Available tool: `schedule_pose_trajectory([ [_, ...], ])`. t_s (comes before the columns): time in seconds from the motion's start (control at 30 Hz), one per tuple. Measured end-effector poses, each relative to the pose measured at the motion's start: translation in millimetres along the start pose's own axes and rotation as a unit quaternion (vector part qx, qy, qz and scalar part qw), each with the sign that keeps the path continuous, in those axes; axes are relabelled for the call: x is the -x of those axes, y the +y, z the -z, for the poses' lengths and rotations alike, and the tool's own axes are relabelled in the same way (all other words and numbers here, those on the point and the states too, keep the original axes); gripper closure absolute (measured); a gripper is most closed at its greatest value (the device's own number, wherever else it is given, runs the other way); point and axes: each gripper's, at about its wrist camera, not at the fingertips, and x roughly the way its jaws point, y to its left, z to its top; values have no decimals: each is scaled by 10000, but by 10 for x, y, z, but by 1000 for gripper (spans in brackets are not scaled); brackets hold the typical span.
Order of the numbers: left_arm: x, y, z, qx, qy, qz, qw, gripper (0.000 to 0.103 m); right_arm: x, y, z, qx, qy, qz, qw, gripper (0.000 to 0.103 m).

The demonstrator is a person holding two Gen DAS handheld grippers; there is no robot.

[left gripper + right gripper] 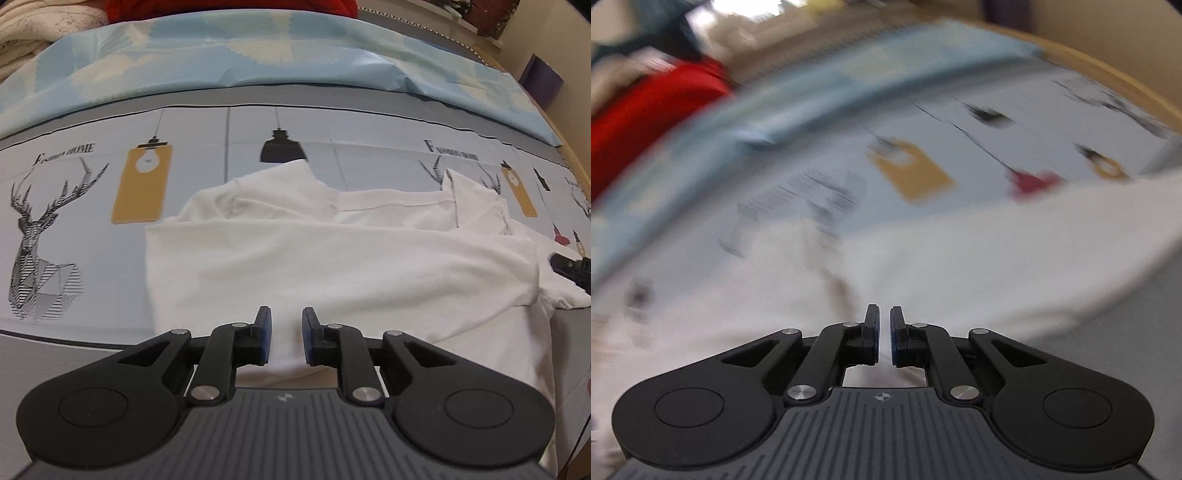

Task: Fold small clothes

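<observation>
Mid-fold: left gripper (286,332) narrowly parted, empty, over white cotton shirt (332,266); right gripper (884,332) nearly closed, grip unclear; next, pinch hem.

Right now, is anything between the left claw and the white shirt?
Nothing visible. The left claw hangs directly over the white shirt, only shirt fabric showing between its pads, on the printed sheet.
</observation>
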Motion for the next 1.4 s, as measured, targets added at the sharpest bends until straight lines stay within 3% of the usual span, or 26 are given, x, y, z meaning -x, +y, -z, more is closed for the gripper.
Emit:
schedule_pose_trajectory([
  [0.07,-24,-77,-16,4,-6,38,10000,84,-29,52,22,67,220,-674,9975,80],
  [0.1,-34,-118,-18,6,0,56,10000,84,-118,67,54,119,541,-727,9958,69],
  [0.17,-50,-185,-19,-20,15,80,10000,84,-363,24,198,265,1281,28,9914,68],
  [0.2,-62,-230,-22,-44,17,83,10000,84,-363,-37,223,198,1251,140,9919,75],
  [0.27,-75,-285,-26,-71,5,83,9999,84,-257,-118,110,-166,1117,8,9936,73],
  [0.33,-85,-331,-28,-97,-9,68,9999,81,-80,-188,-11,-156,649,26,9978,70],
  [0.4,-88,-368,-25,-141,-25,18,9999,78,35,-330,-93,-166,338,283,9989,65],
  [0.53,-95,-392,-27,-167,-35,-42,9998,78,125,-924,-186,-1016,146,675,9924,65],
  [0.73,-115,-421,-40,-198,-36,-82,9998,78,237,-1909,-269,-2025,-163,1378,9694,64],
  [0.83,-122,-426,-37,-223,-19,-93,9997,78,270,-2361,-238,-2460,-238,1485,9575,64],
  [1.0,-136,-413,-47,-239,-2,-128,9996,78,263,-2945,-222,-3191,-621,1414,9350,64],
  [1.1,-132,-392,-48,-242,-5,-132,9996,78,270,-3308,-192,-3841,-939,1178,9109,64],
  [1.2,-123,-349,-49,-245,0,-153,9996,78,260,-3526,-121,-4240,-1226,952,8923,66],
  [1.27,-109,-302,-54,-217,-8,-154,9996,78,244,-3556,-105,-4327,-1343,936,8865,85],
  [1.3,-99,-280,-55,-193,-16,-154,9997,78,231,-3550,-94,-4358,-1408,864,8847,102],
  [1.4,-48,-215,-63,-132,-62,-133,9998,78,305,-3393,-128,-4165,-1767,992,8862,102],
])
